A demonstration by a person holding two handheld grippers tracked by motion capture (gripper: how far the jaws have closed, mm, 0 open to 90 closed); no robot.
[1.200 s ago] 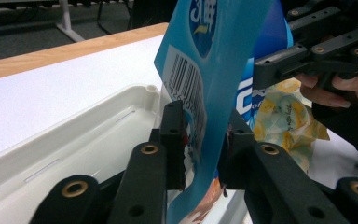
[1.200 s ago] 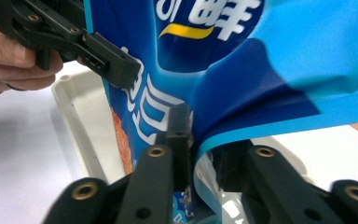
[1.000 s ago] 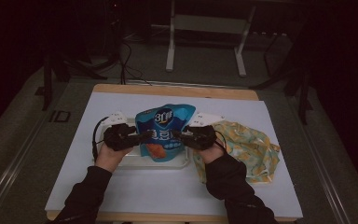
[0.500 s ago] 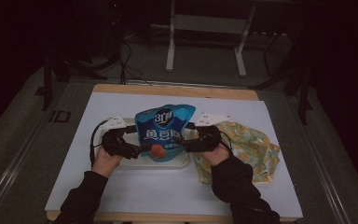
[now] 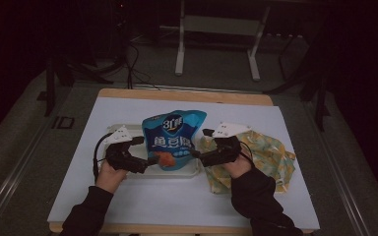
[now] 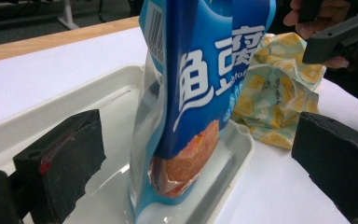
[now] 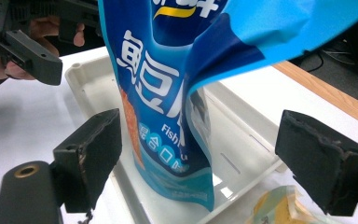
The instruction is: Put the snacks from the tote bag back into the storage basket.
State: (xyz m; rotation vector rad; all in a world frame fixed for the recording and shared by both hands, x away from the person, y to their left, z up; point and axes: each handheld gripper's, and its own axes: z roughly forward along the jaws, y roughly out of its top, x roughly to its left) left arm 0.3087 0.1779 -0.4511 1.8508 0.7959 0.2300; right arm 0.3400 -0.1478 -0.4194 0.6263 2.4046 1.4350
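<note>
A blue snack bag (image 5: 173, 137) with white lettering stands upright in a shallow white tray (image 5: 189, 173) at the table's middle. My left gripper (image 5: 147, 157) is at its left side and my right gripper (image 5: 198, 154) at its right. Both have just been opening their jaws. In the left gripper view the bag (image 6: 200, 93) stands between the wide-apart jaws of the left gripper (image 6: 198, 135), and neither pad touches it. The right gripper (image 7: 205, 140) likewise straddles the bag (image 7: 168, 116) without contact.
A crumpled yellow lemon-print cloth (image 5: 263, 157) lies just right of the tray, under the right hand. A white mat (image 5: 177, 206) covers the wooden table (image 5: 187, 95); bare mat lies in front of and behind the tray. The floor beyond is dark, with stands and cables.
Both grippers' jaws have spread apart off the sides of the blue bag. The bag stays upright in the tray, and the hands have hardly shifted.
</note>
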